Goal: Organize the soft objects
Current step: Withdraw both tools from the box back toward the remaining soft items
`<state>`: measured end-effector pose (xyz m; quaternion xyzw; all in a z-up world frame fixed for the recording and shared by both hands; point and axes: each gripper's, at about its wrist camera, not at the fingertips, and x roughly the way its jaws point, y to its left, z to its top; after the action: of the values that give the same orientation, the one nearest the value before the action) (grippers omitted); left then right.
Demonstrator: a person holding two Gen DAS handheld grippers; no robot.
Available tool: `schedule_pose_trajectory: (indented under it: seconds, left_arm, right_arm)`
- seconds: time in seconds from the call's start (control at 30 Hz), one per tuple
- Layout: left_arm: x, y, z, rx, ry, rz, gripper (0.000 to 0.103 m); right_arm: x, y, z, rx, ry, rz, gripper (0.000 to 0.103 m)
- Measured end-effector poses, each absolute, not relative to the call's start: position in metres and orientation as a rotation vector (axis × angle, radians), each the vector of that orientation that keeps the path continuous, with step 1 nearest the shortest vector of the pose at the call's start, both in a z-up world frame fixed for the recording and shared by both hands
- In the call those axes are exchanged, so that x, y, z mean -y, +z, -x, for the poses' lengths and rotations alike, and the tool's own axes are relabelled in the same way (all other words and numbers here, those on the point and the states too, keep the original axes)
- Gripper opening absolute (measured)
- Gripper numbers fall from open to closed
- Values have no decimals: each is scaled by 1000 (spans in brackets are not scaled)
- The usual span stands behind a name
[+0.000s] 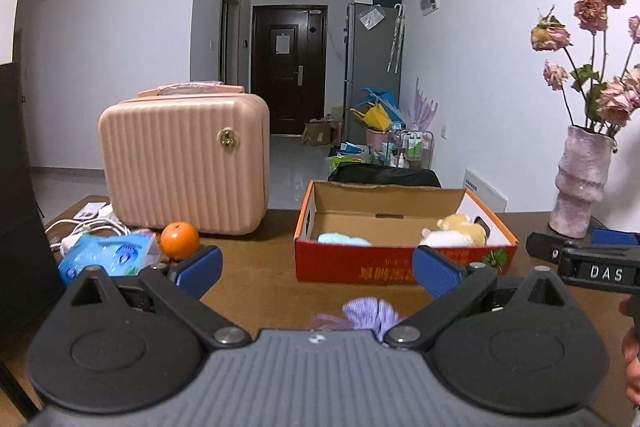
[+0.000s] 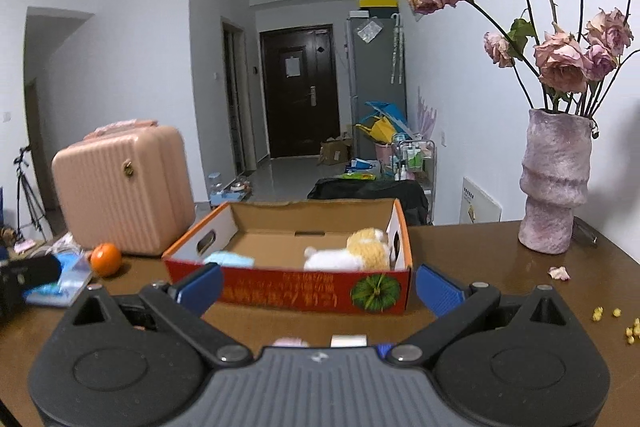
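**A:** ok so what's the setup? Going off the cardboard box (image 1: 400, 223) as my reference, it sits open-topped on the brown table (image 1: 256, 283).

**B:** yep. Inside the box there's a white and yellow plush toy (image 2: 352, 251) at the end nearest the vase, and a light blue soft thing (image 2: 230, 259) at the opposite end. Another soft one, a purple striped cloth (image 1: 370, 313), lies on the table in front of the box, just under the left gripper (image 1: 316, 269).

**A:** and the grippers?

**B:** left one has its blue pads spread wide with nothing between them. Same for the right gripper (image 2: 318, 287), fingers wide apart, empty, pointing at the box's front wall. Some pale bits peek out under it, can't tell what they are.

**A:** other clutter?

**B:** pink ribbed suitcase (image 1: 184, 163) stands beside the box, with an orange (image 1: 179, 239) in front of it and a blue packet (image 1: 108, 255) next to that. On the box's other side, a pinkish vase (image 2: 554, 183) with dried roses (image 2: 560, 59), and a petal plus yellow crumbs on the table near it.
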<state>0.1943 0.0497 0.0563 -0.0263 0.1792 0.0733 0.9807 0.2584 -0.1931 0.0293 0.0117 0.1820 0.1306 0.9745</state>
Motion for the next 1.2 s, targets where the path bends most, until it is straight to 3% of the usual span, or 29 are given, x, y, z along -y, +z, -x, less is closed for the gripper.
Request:
schedule_pose_trajectory:
  seconds: [0.53,1.2]
  left_arm:
    - [-59,24,-125,-382,144,36,103]
    - [-79,-20,-94,-445,158,27,103]
  right_arm:
    - [178,3,-176,-347,324,68,103]
    - [167,-27,-140,-411,357,79,103]
